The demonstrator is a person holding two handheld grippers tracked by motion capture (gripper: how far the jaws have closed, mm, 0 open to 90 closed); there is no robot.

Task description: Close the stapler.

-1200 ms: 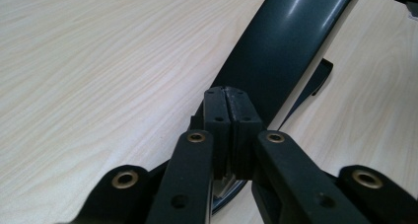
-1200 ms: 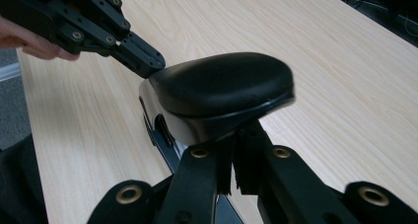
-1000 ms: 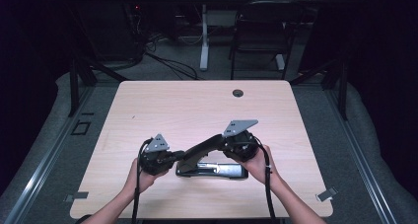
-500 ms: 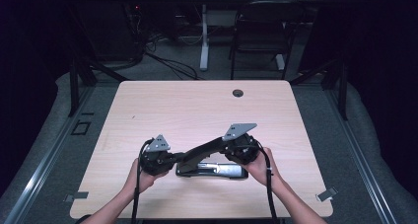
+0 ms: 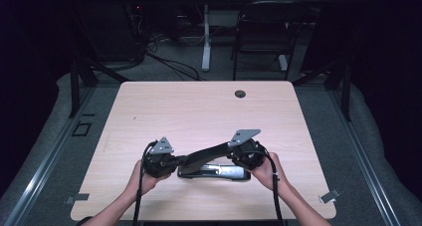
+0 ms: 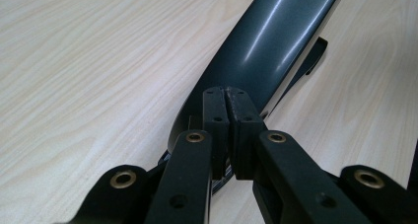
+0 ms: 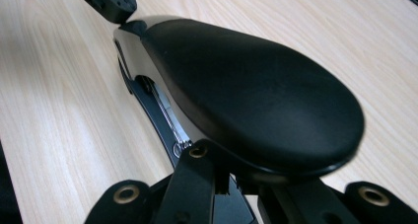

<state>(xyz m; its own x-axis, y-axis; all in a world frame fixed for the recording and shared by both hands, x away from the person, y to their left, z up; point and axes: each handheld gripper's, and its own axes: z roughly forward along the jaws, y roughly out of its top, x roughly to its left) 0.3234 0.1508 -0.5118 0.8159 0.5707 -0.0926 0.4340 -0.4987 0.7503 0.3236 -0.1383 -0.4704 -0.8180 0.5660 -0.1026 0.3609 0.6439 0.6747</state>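
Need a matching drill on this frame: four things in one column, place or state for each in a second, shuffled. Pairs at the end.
1 stapler arm
2 stapler base
3 cable hole
4 chair

A beyond the far edge of the table
B lying flat on the table, toward its near edge
C set in the tabletop, close to the far edge
D tilted, raised toward the person's right

Pairs: 1-D, 2-B, 3-C, 4-A

Lighting: overhead, confined to the table (image 5: 209,111); surroundings dark.
High view is soft and low in detail. Stapler (image 6: 276,31) shows streaked glare; near jaws are slightly blurred.
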